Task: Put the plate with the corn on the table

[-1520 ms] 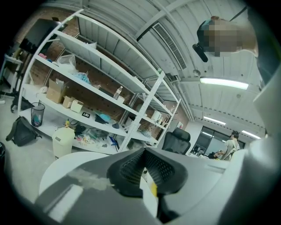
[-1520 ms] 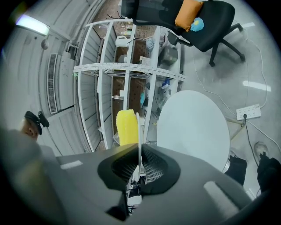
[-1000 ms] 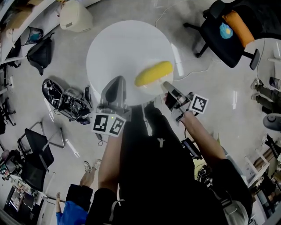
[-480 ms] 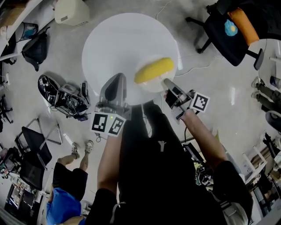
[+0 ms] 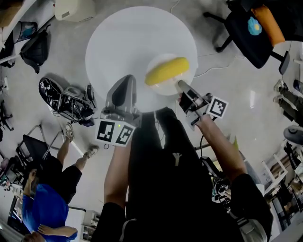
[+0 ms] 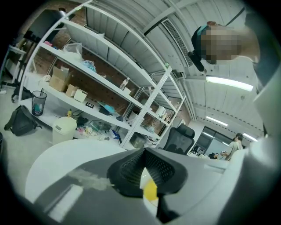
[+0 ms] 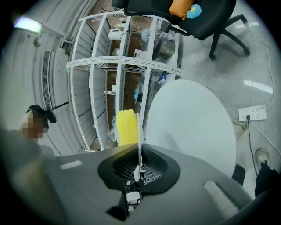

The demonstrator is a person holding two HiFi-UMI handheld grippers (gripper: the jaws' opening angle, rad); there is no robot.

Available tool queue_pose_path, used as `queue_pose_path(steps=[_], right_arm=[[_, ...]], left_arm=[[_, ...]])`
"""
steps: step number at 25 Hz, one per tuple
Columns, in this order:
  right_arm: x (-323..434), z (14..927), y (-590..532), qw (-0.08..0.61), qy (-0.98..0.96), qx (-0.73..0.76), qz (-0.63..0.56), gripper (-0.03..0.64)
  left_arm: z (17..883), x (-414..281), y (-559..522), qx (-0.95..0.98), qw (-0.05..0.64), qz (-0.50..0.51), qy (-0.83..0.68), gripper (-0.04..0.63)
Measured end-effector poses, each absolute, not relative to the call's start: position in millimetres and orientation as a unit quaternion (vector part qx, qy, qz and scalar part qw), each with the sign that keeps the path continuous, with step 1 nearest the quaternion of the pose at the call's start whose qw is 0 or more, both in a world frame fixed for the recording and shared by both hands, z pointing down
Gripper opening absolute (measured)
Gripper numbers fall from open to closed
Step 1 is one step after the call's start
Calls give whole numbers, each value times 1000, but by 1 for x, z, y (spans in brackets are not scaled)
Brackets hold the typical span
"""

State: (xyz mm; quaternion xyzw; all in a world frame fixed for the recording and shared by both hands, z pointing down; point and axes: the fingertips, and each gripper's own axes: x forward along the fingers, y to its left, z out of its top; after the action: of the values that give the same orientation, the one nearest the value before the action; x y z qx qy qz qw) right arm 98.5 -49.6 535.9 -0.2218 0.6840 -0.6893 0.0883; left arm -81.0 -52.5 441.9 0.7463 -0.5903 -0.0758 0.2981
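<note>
A white plate [image 5: 166,81] carrying a yellow corn cob [image 5: 166,71] hangs over the near right part of the round white table [image 5: 128,42]. My right gripper [image 5: 180,85] is shut on the plate's near rim. In the right gripper view that rim [image 7: 140,132] runs as a thin edge between the pads, with the corn [image 7: 126,127] to its left and the table [image 7: 193,118] beyond. Whether the plate touches the table I cannot tell. My left gripper [image 5: 127,81] is shut and holds nothing, just left of the plate over the table's near edge. Past its tips [image 6: 144,152] a sliver of corn [image 6: 150,192] shows.
A black office chair with an orange cushion [image 5: 255,28] stands to the upper right. Bags and gear [image 5: 66,101] lie on the floor to the left, with a cream bin [image 5: 71,9] behind. A person in blue [image 5: 42,208] is at the lower left. Shelving [image 6: 109,88] lines the wall.
Both grippers and the plate with the corn have sunk toward the table, which now looks larger. The person in blue has walked leftward along the floor.
</note>
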Motion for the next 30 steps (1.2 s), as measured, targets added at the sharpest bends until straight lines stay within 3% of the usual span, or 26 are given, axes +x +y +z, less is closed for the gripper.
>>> queue_pose_path(steps=[30], right_arm=[[95, 603, -47, 76, 667, -235, -703, 26]], left_arm=[[491, -78, -63, 747, 313, -83, -580, 5]])
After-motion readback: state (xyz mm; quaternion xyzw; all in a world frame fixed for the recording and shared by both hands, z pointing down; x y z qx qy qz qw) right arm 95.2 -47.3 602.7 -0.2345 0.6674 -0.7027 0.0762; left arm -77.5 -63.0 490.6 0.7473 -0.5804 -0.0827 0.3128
